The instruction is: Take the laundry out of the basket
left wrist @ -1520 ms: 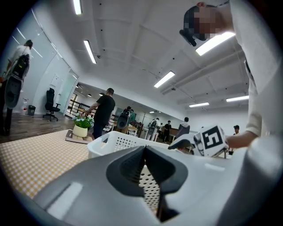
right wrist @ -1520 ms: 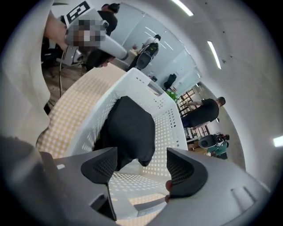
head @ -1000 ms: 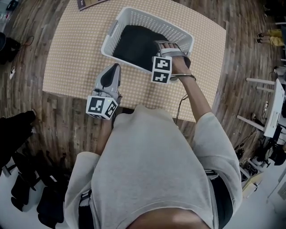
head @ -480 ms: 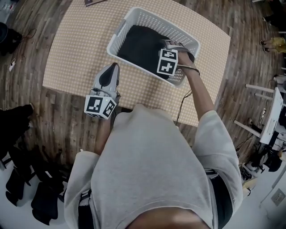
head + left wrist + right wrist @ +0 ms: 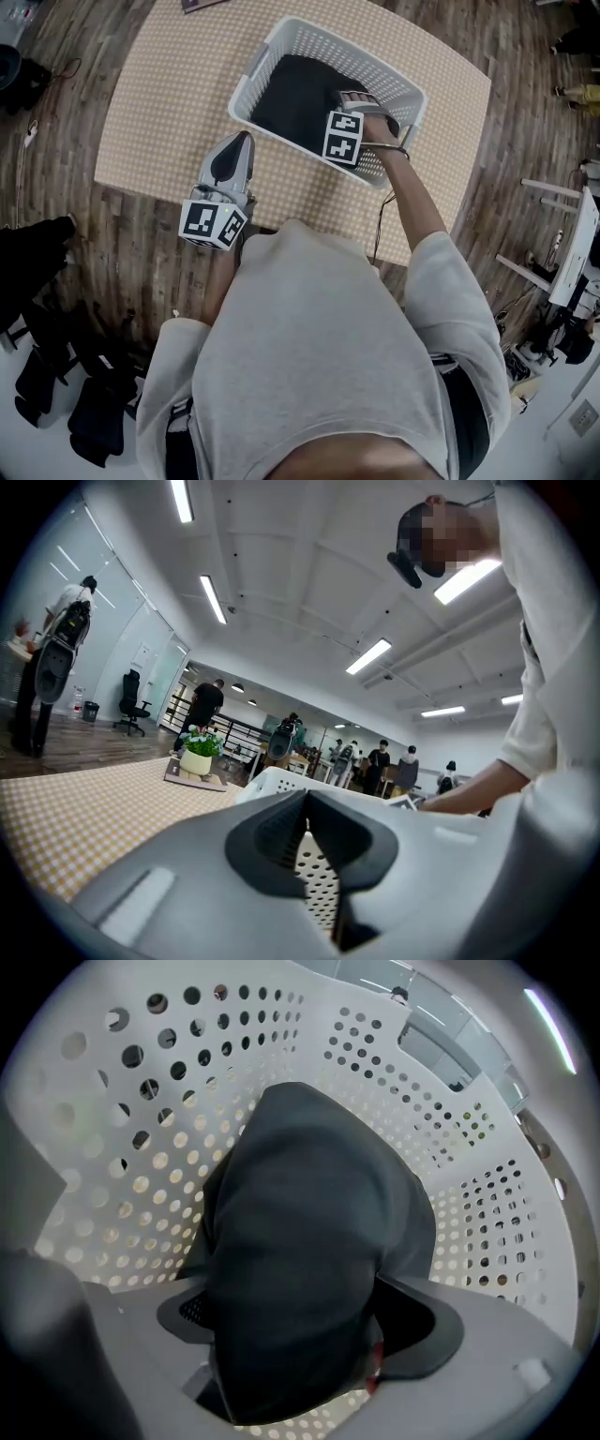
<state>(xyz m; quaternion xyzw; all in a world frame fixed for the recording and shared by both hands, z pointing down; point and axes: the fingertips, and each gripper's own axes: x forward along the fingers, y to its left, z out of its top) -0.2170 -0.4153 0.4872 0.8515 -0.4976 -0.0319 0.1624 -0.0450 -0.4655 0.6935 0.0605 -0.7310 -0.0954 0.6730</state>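
Observation:
A white perforated laundry basket stands on the checked table, with dark laundry inside. My right gripper reaches down into the basket's right end. In the right gripper view a mound of the dark laundry lies between the wide jaws of the right gripper, which are closing, and the basket wall curves behind it. My left gripper hovers near the table's front edge, short of the basket, shut and empty. From the left gripper the basket shows just ahead.
A potted plant on a dark mat sits at the table's far end. Wooden floor surrounds the table, with dark bags at the left and a cable hanging off the near edge. People stand in the room beyond.
My right gripper has gone from the basket's near rim further into the basket over the dark laundry. The left gripper has stayed where it was.

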